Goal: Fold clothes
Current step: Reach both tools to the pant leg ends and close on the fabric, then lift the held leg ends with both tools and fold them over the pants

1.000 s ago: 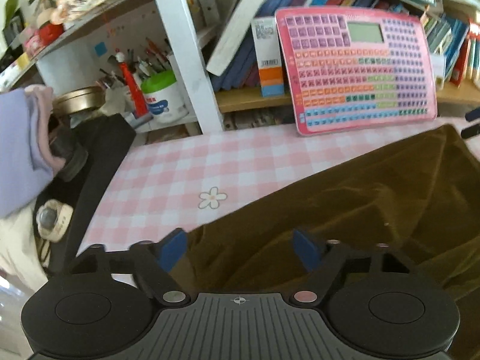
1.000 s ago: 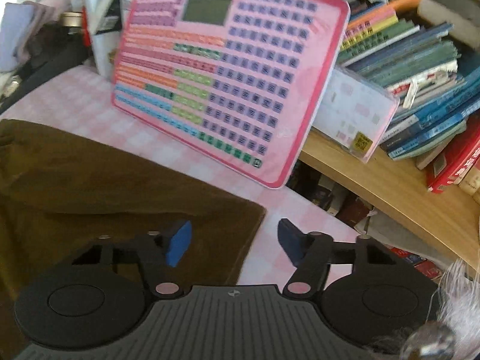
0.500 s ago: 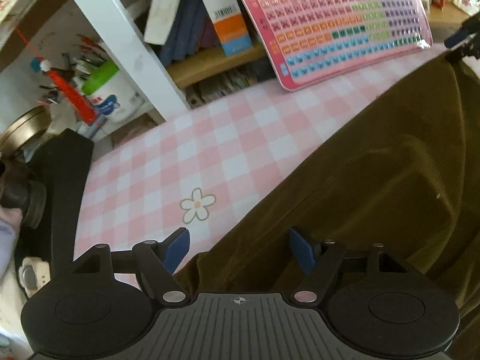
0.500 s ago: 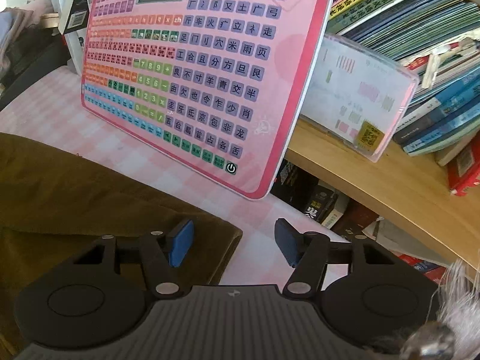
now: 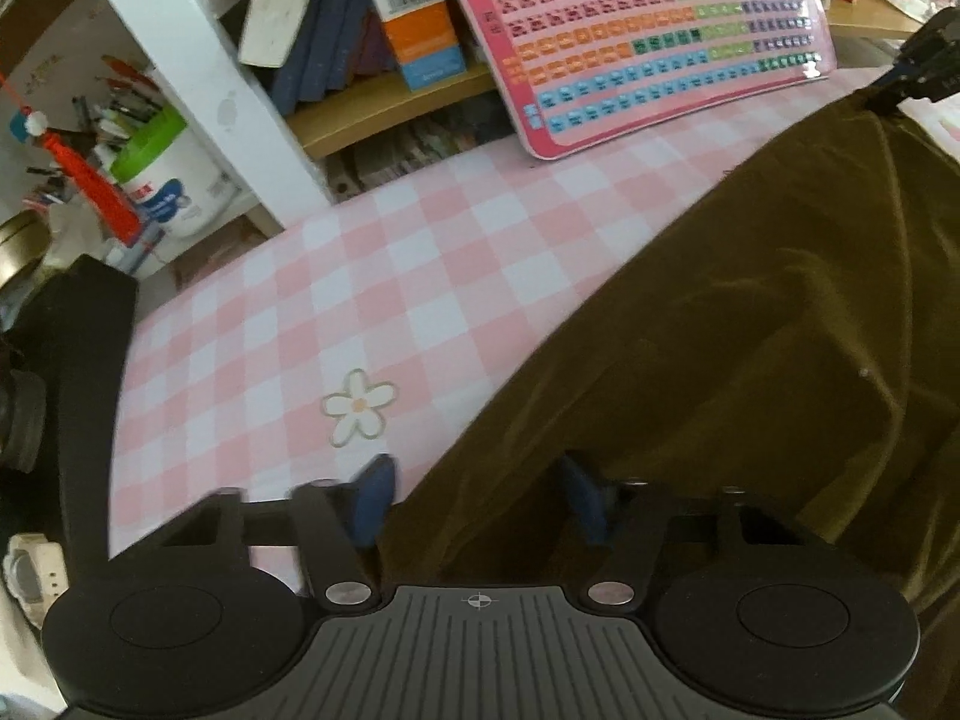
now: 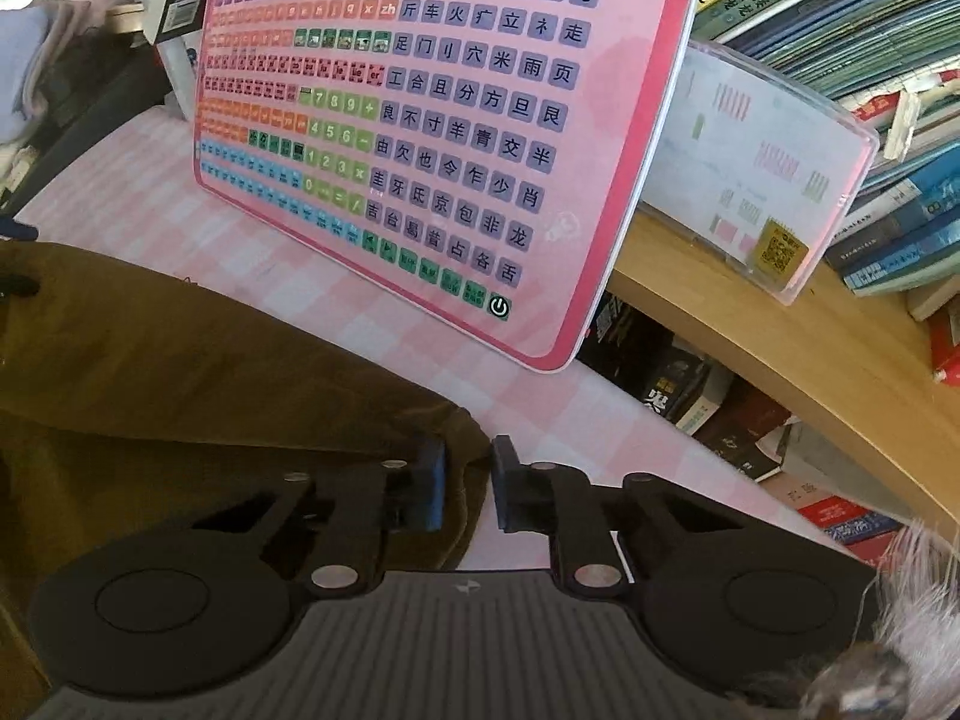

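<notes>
Brown garment flat on counter; right tool pinching its corner; left tool open astride edge; next: close left, lift together.

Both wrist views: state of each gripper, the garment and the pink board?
Left gripper: open, jaws straddling the garment's edge, motion-blurred.
Right gripper: nearly shut, jaws pinching the garment's corner.
Garment: brown, spread on the checked tablecloth, creased, not folded.
Pink board: propped tilted against the shelf, screen blank.
</notes>
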